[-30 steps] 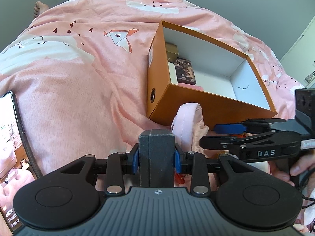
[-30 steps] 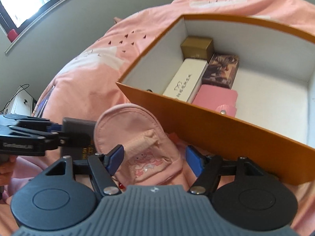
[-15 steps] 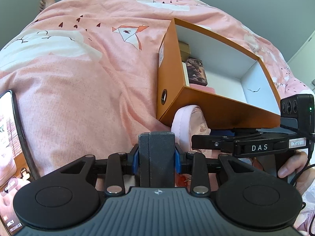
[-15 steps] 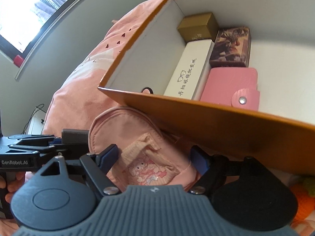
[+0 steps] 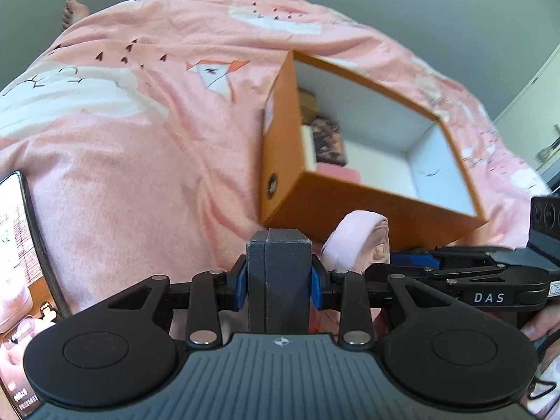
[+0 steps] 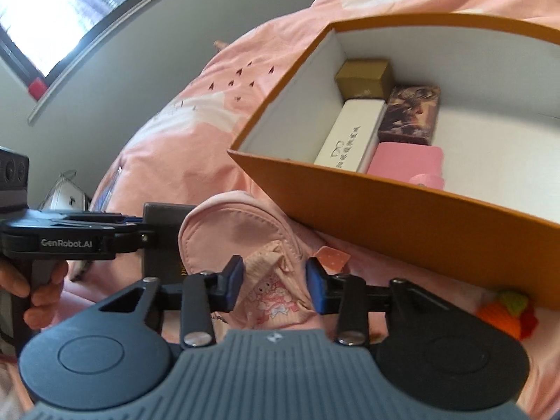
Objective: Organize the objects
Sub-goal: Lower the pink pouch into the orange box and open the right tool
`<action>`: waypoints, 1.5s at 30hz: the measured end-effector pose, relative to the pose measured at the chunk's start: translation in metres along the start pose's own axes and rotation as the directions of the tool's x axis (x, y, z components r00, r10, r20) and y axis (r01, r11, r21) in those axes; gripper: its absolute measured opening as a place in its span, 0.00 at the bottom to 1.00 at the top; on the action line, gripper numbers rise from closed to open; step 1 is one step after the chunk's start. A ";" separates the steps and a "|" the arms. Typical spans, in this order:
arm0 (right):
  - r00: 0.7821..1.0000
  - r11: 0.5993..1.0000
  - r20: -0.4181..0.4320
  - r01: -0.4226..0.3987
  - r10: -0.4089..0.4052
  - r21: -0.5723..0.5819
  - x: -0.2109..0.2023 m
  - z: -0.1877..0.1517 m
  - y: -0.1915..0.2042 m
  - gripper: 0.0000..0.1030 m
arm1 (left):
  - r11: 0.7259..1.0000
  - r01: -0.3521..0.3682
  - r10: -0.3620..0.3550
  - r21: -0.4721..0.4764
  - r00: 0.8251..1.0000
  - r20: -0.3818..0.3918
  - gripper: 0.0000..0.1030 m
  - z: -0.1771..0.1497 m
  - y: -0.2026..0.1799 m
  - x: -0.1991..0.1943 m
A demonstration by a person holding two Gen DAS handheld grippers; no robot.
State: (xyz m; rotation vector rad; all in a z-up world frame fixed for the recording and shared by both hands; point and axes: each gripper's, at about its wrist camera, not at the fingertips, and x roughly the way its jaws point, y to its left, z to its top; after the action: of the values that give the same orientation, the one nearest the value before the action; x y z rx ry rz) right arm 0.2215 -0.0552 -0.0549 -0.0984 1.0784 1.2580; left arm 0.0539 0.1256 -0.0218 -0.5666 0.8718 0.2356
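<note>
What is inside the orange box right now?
In the orange box: gold box, white case, patterned box, pink wallet. The near wall covers the floor behind it.

The phone (image 5: 17, 262) is cut by the left edge. The orange box (image 6: 402, 210) hides part of the pink wallet (image 6: 406, 162) and of the crocheted toy (image 6: 507, 311).

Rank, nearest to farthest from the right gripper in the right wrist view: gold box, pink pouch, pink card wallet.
1. pink pouch: between the right gripper fingers, outside the orange box.
2. pink card wallet: inside the box, by its near wall.
3. gold box: in the box's far left corner.
</note>
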 end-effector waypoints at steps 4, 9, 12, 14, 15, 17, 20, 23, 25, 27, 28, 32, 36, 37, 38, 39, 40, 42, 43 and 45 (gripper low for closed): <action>0.997 0.994 0.074 -0.035 0.028 0.103 -0.033 0.002 -0.002 0.38 | 0.997 0.081 -0.081 -0.010 0.996 0.037 0.37 0.006 -0.006 -0.015; 0.983 0.968 0.182 -0.075 0.032 0.238 -0.075 0.013 -0.012 0.38 | 0.987 0.159 -0.160 0.017 0.981 0.110 0.37 0.024 -0.019 -0.035; 0.966 0.954 0.257 -0.085 0.009 0.289 -0.094 0.027 -0.017 0.38 | 0.984 0.164 -0.174 0.076 0.971 0.162 0.37 0.041 -0.033 -0.041; 0.951 0.947 0.308 -0.075 -0.026 0.312 -0.103 0.039 -0.021 0.38 | 0.980 0.161 -0.180 0.113 0.965 0.189 0.37 0.053 -0.041 -0.040; 0.945 0.943 0.325 -0.072 -0.040 0.326 -0.105 0.045 -0.023 0.38 | 0.979 0.156 -0.180 0.130 0.963 0.200 0.37 0.058 -0.045 -0.039; 0.934 0.930 0.350 -0.061 -0.075 0.363 -0.106 0.057 -0.031 0.38 | 0.978 0.134 -0.167 0.159 0.962 0.218 0.37 0.068 -0.052 -0.034; 0.937 0.901 0.318 -0.007 -0.145 0.434 -0.092 0.071 -0.044 0.38 | 0.977 0.107 -0.147 0.183 0.964 0.223 0.37 0.080 -0.057 -0.021; 0.953 0.870 0.236 0.054 -0.192 0.491 -0.065 0.078 -0.059 0.38 | 0.978 0.096 -0.135 0.186 0.968 0.212 0.37 0.087 -0.057 -0.006; 0.965 0.845 0.169 0.081 -0.198 0.529 -0.046 0.079 -0.069 0.38 | 0.980 0.082 -0.119 0.181 0.972 0.202 0.37 0.091 -0.055 0.003; 0.974 0.817 0.115 0.096 -0.195 0.568 -0.031 0.078 -0.079 0.38 | 0.981 0.073 -0.108 0.177 0.975 0.196 0.37 0.094 -0.052 0.009; 0.977 0.803 0.094 0.102 -0.193 0.588 -0.024 0.077 -0.082 0.38 | 0.982 0.070 -0.104 0.174 0.976 0.191 0.37 0.095 -0.051 0.012; 0.982 0.759 0.029 0.126 -0.187 0.639 -0.007 0.076 -0.092 0.39 | 0.983 0.075 -0.104 0.167 0.979 0.174 0.37 0.101 -0.045 0.022; 0.979 0.744 -0.015 0.164 -0.203 0.648 0.006 0.078 -0.096 0.40 | 0.982 0.083 -0.111 0.172 0.981 0.159 0.37 0.106 -0.045 0.032; 0.979 0.743 -0.019 0.168 -0.204 0.648 0.007 0.076 -0.099 0.41 | 0.981 0.085 -0.113 0.173 0.981 0.156 0.37 0.108 -0.046 0.034; 0.979 0.742 -0.025 0.171 -0.204 0.648 0.009 0.077 -0.100 0.41 | 0.981 0.087 -0.114 0.174 0.981 0.154 0.37 0.109 -0.046 0.036; 0.978 0.740 -0.032 0.177 -0.206 0.649 0.011 0.078 -0.100 0.42 | 0.981 0.088 -0.115 0.175 0.982 0.152 0.37 0.111 -0.046 0.038; 0.978 0.736 -0.039 0.182 -0.207 0.653 0.014 0.078 -0.103 0.43 | 0.980 0.088 -0.115 0.176 0.982 0.149 0.37 0.113 -0.046 0.040; 0.977 0.717 -0.053 0.188 -0.206 0.672 0.020 0.079 -0.110 0.44 | 0.980 0.090 -0.116 0.177 0.983 0.145 0.37 0.116 -0.047 0.045; 0.978 0.702 -0.061 0.186 -0.200 0.688 0.022 0.077 -0.114 0.46 | 0.980 0.090 -0.116 0.178 0.983 0.143 0.37 0.117 -0.048 0.047; 0.981 0.676 -0.072 0.177 -0.180 0.715 0.028 0.076 -0.121 0.48 | 0.979 0.091 -0.117 0.182 0.984 0.138 0.37 0.119 -0.049 0.050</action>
State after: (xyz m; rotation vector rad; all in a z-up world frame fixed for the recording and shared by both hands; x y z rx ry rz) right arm 0.3612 -0.0344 -0.0913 0.3979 1.4563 0.5793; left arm 0.1838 0.1503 0.0179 -0.4237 0.7086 0.1027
